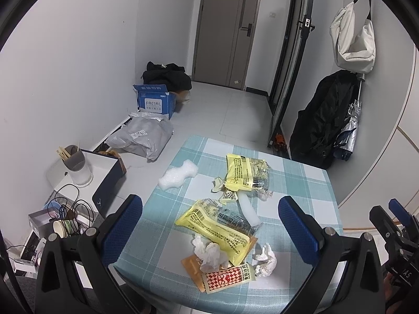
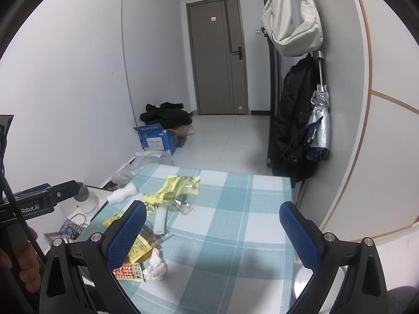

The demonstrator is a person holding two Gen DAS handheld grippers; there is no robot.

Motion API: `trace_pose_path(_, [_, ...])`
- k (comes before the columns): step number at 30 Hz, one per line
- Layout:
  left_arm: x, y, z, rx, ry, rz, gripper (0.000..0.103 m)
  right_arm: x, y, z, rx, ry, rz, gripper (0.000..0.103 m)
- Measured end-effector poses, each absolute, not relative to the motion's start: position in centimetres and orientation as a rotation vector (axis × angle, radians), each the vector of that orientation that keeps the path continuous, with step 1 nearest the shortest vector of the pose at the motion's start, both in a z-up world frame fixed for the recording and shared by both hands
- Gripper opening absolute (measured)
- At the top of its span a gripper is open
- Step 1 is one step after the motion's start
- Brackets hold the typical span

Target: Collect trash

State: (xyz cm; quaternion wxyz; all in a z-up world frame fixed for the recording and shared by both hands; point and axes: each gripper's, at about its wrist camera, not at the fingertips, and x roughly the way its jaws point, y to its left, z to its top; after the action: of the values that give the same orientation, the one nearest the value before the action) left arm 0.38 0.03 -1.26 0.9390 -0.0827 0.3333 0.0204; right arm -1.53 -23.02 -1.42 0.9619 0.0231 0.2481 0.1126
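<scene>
Trash lies on a table with a blue-checked cloth (image 1: 293, 183): two yellow wrappers (image 1: 246, 175) (image 1: 220, 225), a red-checked sachet (image 1: 227, 278), an orange sachet (image 1: 192, 264), crumpled tissues (image 1: 209, 255) (image 1: 265, 260) and a white foam piece (image 1: 178, 176). My left gripper (image 1: 209, 225) is open and empty, above the near pile. My right gripper (image 2: 212, 225) is open and empty over the bare cloth (image 2: 235, 222), right of the trash; a tissue (image 2: 157, 265) and the red sachet (image 2: 129, 272) lie near its left finger.
A white side table (image 1: 99, 167) with a cup (image 1: 78, 167) stands left of the table, cables and boxes (image 1: 62, 217) below it. A blue box (image 1: 154, 102), grey parcel bag (image 1: 144, 137) and black bag (image 1: 167, 76) lie on the floor. Coat and umbrella (image 2: 318, 125) hang right. A metal bin rim (image 2: 301, 282) shows at the lower right.
</scene>
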Motion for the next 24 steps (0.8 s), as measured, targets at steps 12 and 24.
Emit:
trace_pose_path(12, [0.35,-0.16,-1.25,-0.169,0.680,0.032,0.102,-1.33,-23.32,-1.44,0.060,0.516,0.212,0.102])
trace_pose_path(24, [0.32,-0.23,-1.37,-0.171,0.686,0.023,0.102,-1.25,-23.08,-1.48,0.060,0.519,0.218,0.102])
